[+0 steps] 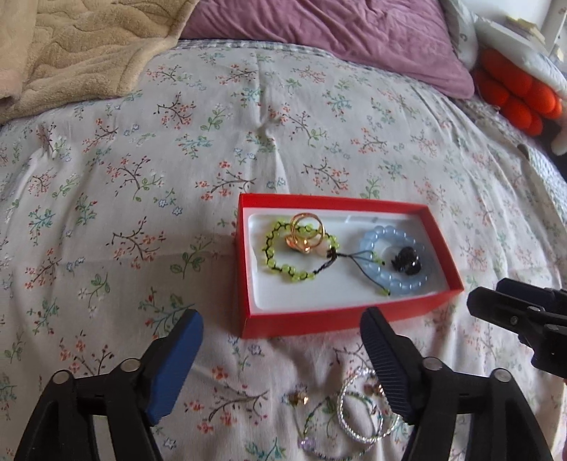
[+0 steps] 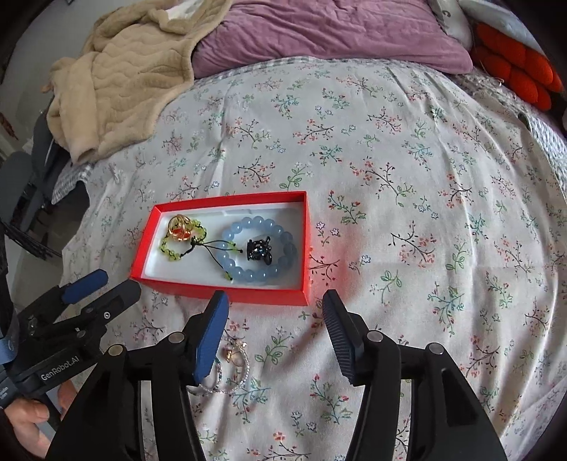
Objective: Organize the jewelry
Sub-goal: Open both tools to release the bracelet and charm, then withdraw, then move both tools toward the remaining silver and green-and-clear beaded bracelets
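Note:
A red box [image 1: 319,321] with a white lining lies on the floral bedspread. Inside it are a green bead bracelet [image 1: 283,275], gold rings [image 1: 306,234], a pale blue bead bracelet [image 1: 389,280] and a black charm [image 1: 404,262]. My left gripper [image 1: 281,317] hangs open just in front of the box, nothing between its fingers. Loose silver hoops [image 1: 358,407] and a small gold piece [image 1: 297,399] lie on the bed beneath it. My right gripper [image 2: 275,298] stands open near the box's [image 2: 226,296] front right corner, empty. The loose pieces [image 2: 234,354] sit beside its left finger.
A beige blanket [image 2: 117,81] lies at the far left, a purple pillow [image 2: 319,32] at the back and an orange cushion [image 2: 517,67] at the far right. A hand [image 2: 32,415] holds the left gripper [image 2: 85,294]. Bare bedspread [image 2: 443,212] stretches right of the box.

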`<state>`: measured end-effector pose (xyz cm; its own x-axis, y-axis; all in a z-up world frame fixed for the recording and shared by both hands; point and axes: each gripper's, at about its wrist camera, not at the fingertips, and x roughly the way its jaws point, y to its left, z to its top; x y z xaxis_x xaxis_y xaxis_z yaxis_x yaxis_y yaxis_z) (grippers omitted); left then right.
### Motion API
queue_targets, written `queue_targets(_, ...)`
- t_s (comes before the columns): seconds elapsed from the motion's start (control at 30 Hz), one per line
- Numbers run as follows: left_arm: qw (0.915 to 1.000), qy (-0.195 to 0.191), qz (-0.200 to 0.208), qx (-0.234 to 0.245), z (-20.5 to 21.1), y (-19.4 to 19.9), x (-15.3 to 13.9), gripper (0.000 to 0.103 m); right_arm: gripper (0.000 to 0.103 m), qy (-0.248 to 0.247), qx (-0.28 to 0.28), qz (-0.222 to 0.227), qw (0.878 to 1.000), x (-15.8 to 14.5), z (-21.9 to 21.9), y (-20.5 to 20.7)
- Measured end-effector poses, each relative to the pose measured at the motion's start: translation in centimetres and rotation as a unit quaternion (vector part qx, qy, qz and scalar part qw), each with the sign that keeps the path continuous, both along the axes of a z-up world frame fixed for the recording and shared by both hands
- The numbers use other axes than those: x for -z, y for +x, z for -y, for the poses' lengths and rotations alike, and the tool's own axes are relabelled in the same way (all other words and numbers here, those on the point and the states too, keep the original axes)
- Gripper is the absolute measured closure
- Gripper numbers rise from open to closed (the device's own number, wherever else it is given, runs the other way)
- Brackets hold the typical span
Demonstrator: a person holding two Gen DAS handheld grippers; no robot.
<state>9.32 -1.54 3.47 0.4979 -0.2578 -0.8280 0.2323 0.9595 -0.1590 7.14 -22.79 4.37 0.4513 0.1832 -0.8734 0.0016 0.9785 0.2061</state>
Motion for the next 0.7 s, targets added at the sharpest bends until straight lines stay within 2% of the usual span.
queue_targets(0.37, 0.9997, 0.022, -0.007, -0.011, -0.8, -2.8, 0.0, 0.012, 0.034, -0.043, -0.005, -0.013, 0.999, 0.6, 0.2, -3.4)
queue_targets(0.7, 0.9975, 0.063, -0.018, 0.025, -0.6, -5.2, 2.2, 0.011, 0.034, -0.059, -0.002, -0.033, 0.998, 2.0, 1.9, -5.6)
